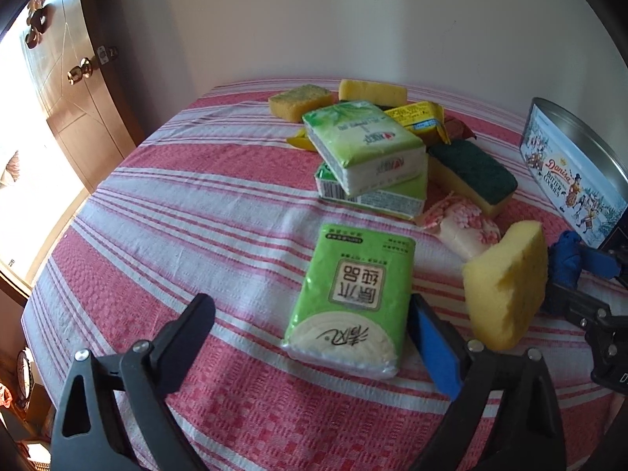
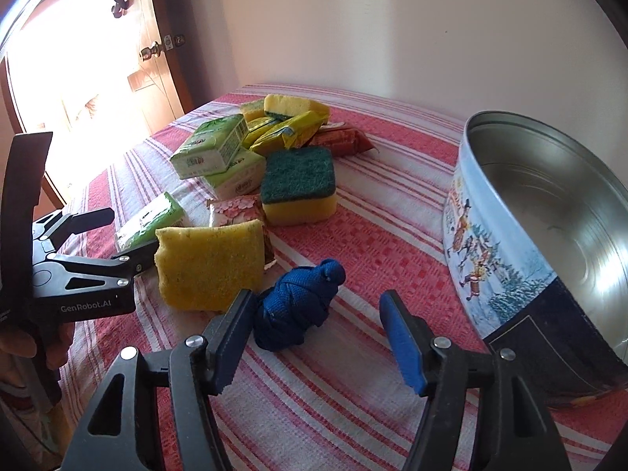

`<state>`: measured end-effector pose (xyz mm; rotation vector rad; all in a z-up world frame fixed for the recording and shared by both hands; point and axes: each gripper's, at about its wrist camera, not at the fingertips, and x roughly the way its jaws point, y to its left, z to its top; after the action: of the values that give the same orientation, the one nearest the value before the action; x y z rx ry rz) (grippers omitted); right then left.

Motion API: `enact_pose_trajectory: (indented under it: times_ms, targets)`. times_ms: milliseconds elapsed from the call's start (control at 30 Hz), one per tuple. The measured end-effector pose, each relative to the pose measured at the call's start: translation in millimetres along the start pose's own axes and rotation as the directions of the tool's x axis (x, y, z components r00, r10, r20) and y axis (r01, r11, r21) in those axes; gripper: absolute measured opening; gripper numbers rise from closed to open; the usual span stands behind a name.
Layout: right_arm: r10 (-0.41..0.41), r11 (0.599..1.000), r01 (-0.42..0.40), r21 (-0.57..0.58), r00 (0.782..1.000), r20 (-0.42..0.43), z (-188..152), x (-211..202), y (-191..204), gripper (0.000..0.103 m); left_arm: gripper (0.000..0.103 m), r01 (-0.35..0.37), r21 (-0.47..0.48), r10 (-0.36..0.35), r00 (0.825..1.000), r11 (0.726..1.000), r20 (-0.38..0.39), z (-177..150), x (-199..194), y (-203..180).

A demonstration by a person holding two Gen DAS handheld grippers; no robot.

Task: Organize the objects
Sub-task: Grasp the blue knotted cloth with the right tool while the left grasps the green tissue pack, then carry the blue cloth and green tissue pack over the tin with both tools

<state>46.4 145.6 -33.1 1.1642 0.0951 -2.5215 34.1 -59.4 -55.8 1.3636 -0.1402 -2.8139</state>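
Observation:
A green tissue pack (image 1: 353,294) lies flat on the striped cloth between the fingers of my left gripper (image 1: 310,308). The jaws stand wide, and the right pad is close beside the pack without pressing it. My right gripper (image 2: 316,306) is open around a knotted blue cloth bundle (image 2: 298,306); the left pad is at the bundle's side, the right pad well clear. A yellow sponge (image 2: 212,263) stands on edge between the two grippers. The right wrist view also shows the left gripper (image 2: 129,233) astride the tissue pack (image 2: 153,219).
An open, empty cookie tin (image 2: 510,274) stands on the right of the table. Behind lie stacked green tissue packs (image 1: 365,149), a green-topped sponge (image 2: 298,184), a pink floral packet (image 1: 463,223), yellow snack bags (image 2: 286,129) and more sponges (image 1: 302,100). A wooden door (image 1: 78,74) is at left.

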Motion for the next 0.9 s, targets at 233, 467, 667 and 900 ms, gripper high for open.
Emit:
enact_pose_trajectory:
  times_ms: [233, 467, 667, 900]
  targets:
    - [0.016, 1.0, -0.016, -0.019, 1.0, -0.018, -2.9, 3.6, 6.4, 0.05, 0.071, 0.058, 0.0, -0.058, 0.998, 0.998, 0.009, -0.1, -2.7, -2.6]
    - [0.004, 0.999, -0.005, -0.039, 1.0, -0.021, -5.4, 1.7, 9.3, 0.037, 0.049, 0.02, 0.049, -0.021, 0.999, 0.999, 0.032, 0.3, -11.1, -16.6]
    - [0.021, 1.0, -0.021, 0.003, 1.0, -0.006, -7.7, -3.1, 4.8, 0.035, 0.049, 0.046, -0.008, -0.046, 0.998, 0.999, 0.053, -0.7, -17.0, -9.8]
    - [0.045, 0.999, -0.045, -0.006, 0.986, 0.161, -4.0, -39.6, 9.1, 0.035, 0.049, 0.017, -0.022, -0.012, 0.982, 1.0, 0.19, 2.1, -47.9, -12.3]
